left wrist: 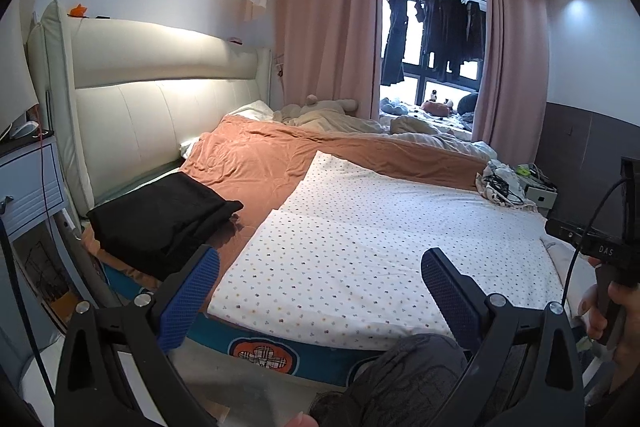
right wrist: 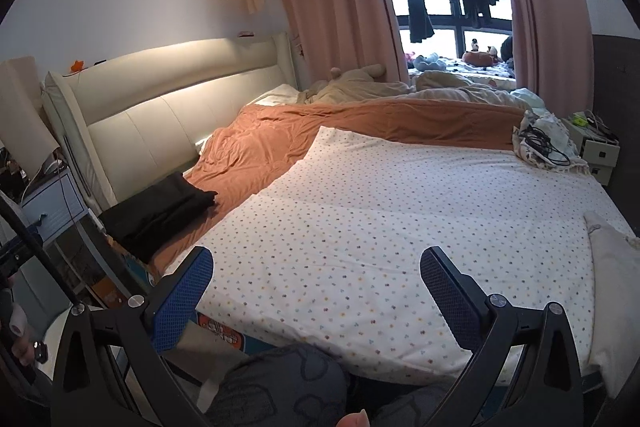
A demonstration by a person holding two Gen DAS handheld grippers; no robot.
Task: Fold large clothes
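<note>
Folded black garment sits on the bed's left near corner, on the rust-orange sheet; no unfolded garment obvious, unless the beige cloth at the bed's right edge is next. Left hand-held gripper spread wide, empty. Right hand-held gripper likewise wide, empty. My read: between items. Lay the next piece flat on the white dotted cover, pinch corners, not mid-fabric. Padded cream headboard left, pink curtains behind.

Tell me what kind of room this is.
A bedroom, it seems: a bed with a padded headboard, pink curtains at the window, and a folded black garment lying on it.
</note>
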